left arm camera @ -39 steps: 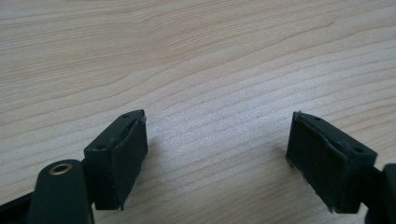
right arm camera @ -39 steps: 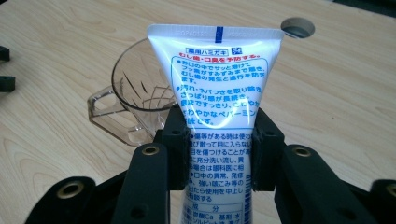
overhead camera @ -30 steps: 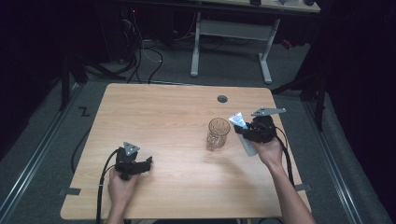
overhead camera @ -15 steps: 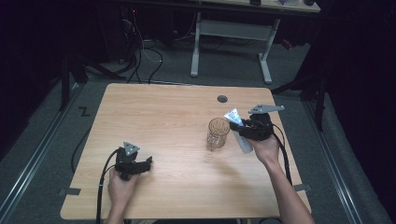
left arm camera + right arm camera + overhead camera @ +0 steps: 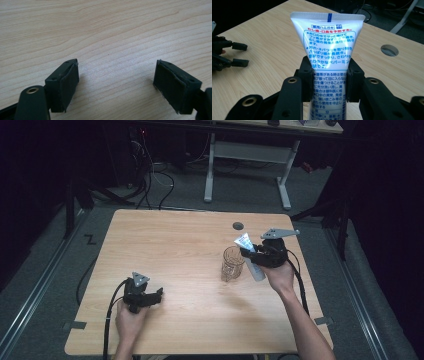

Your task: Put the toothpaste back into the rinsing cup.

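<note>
The right gripper [image 5: 248,254] clamps a white printed plastic toothpaste tube [image 5: 329,52], crimped end up, just right of the clear ribbed glass cup [image 5: 232,263]; the left gripper [image 5: 116,85] gapes, far left.

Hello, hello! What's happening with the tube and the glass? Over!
Right gripper shut on tube, beside glass. Left gripper open, low over table. Nothing in the way.

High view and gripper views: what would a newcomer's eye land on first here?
First, the white toothpaste tube clamped in the right gripper, held just right of the glass mug standing on the wooden table. Next, the left gripper low near the table's front-left, jaws wide apart with nothing between them.
</note>
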{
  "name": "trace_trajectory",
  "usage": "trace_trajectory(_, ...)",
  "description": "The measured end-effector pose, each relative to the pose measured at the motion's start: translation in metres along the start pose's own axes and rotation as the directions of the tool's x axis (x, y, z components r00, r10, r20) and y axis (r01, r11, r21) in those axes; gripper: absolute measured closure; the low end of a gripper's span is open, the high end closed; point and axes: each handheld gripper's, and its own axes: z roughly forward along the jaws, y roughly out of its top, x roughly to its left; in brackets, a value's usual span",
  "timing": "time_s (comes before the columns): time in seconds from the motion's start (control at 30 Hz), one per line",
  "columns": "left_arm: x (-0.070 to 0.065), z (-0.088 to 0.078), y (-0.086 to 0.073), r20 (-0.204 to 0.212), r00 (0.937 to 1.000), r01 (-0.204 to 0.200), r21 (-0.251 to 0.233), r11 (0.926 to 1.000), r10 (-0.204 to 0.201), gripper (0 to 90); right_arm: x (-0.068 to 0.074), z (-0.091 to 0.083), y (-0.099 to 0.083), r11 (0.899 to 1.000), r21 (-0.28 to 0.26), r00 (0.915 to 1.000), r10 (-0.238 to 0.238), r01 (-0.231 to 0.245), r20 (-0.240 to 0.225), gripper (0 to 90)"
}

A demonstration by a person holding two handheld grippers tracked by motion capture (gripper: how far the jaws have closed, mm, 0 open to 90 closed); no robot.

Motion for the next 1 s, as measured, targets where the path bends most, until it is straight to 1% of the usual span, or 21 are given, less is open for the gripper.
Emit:
trace_trajectory(0.3, 0.0, 0.0, 0.0, 0.0, 1.0, 0.0, 0.0, 1.0, 0.0, 20.4, 0.0, 0.005, 0.006, 1.0, -0.021, 1.0, 0.002, -0.002, -0.006, 65.5)
trace_trajectory(0.53, 0.0, 0.0, 0.0, 0.0, 1.0, 0.0, 0.0, 1.0, 0.0, 20.3, 0.0, 0.009, 0.01, 1.0, -0.026, 0.9999, 0.005, -0.005, -0.011, 65.4)
trace_trajectory(0.67, 0.0, 0.0, 0.0, 0.0, 1.0, 0.0, 0.0, 1.0, 0.0, 20.3, -0.001, 0.012, 0.012, 0.999, -0.043, 0.9998, 0.016, -0.016, -0.016, 65.5)
trace_trajectory(0.87, 0.0, 0.0, 0.0, 0.0, 1.0, 0.0, 0.0, 1.0, 0.0, 20.3, -0.003, 0.014, 0.014, 0.999, -0.047, 0.9997, 0.022, -0.022, -0.009, 65.5)
trace_trajectory(1.0, 0.0, 0.0, 0.0, 0.0, 1.0, 0.0, 0.0, 1.0, 0.0, 20.3, -0.003, 0.014, 0.016, 0.998, -0.054, 0.9998, 0.016, -0.016, -0.007, 65.5)
